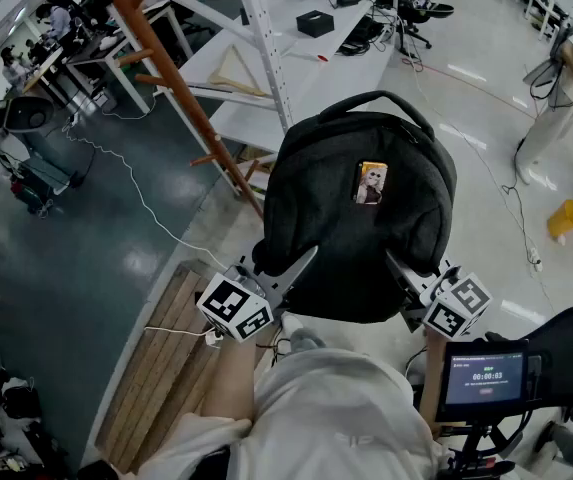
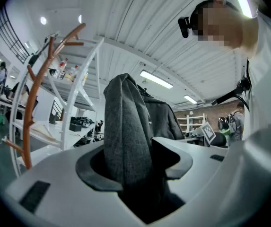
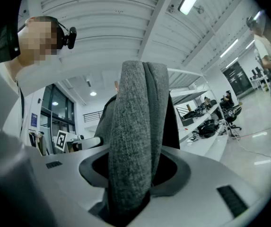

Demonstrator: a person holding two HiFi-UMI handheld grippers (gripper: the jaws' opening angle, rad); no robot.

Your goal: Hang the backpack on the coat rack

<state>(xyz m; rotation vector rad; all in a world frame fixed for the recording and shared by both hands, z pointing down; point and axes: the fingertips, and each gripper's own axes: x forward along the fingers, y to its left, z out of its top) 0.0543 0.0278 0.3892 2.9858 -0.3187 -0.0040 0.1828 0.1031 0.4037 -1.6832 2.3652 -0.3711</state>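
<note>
A dark grey backpack [image 1: 366,218] with a small picture tag hangs in the air in front of me, top handle pointing away. My left gripper [image 1: 301,263] is shut on its left shoulder strap [image 2: 126,136], which stands upright between the jaws of the left gripper [image 2: 133,167]. My right gripper [image 1: 398,265] is shut on the other strap [image 3: 135,141], a grey folded band that fills the gap of the right gripper [image 3: 135,174]. The brown wooden coat rack [image 1: 166,78] slants up at the far left, apart from the bag; the coat rack [image 2: 31,103] and its pegs also show at the left.
A white metal shelving unit [image 1: 266,38] stands right behind the coat rack. A wooden pallet [image 1: 161,358] lies at the lower left. A small screen on a mount [image 1: 486,378] sits at the lower right. Cables [image 1: 136,193] trail across the floor. A person [image 1: 566,78] stands at the far right.
</note>
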